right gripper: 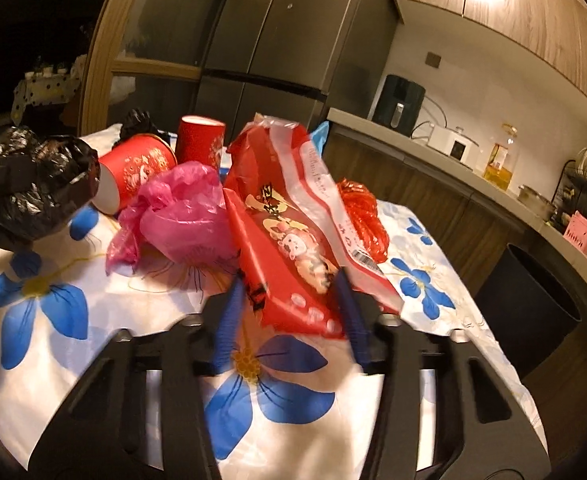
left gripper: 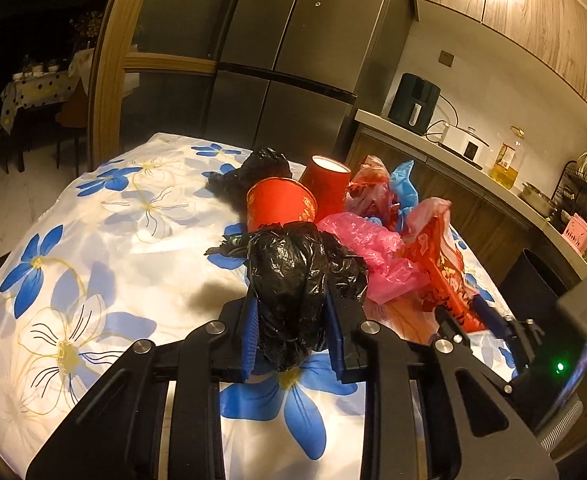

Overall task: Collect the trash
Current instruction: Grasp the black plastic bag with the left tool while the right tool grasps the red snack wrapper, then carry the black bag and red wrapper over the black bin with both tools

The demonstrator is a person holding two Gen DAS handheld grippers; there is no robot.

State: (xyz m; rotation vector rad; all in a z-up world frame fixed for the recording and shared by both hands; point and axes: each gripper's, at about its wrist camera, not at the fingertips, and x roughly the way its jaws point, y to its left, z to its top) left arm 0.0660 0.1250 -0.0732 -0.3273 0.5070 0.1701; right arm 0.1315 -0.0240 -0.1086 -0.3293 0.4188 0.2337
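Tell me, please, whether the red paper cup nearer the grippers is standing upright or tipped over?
Tipped over: the nearer red cup lies on its side on the tablecloth, while the other red cup stands behind it.

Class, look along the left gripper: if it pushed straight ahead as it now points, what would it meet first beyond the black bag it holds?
Probably the tipped red paper cup, lying just past the black bag in the left gripper; depth is uncertain.

From my right wrist cam the red snack packet (right gripper: 289, 232) is motion-smeared at its near end, so I can't read the print. The black trash bag (left gripper: 297, 280) hides the base of the tipped red paper cup (left gripper: 281, 208). Far table edge sits behind the pile.
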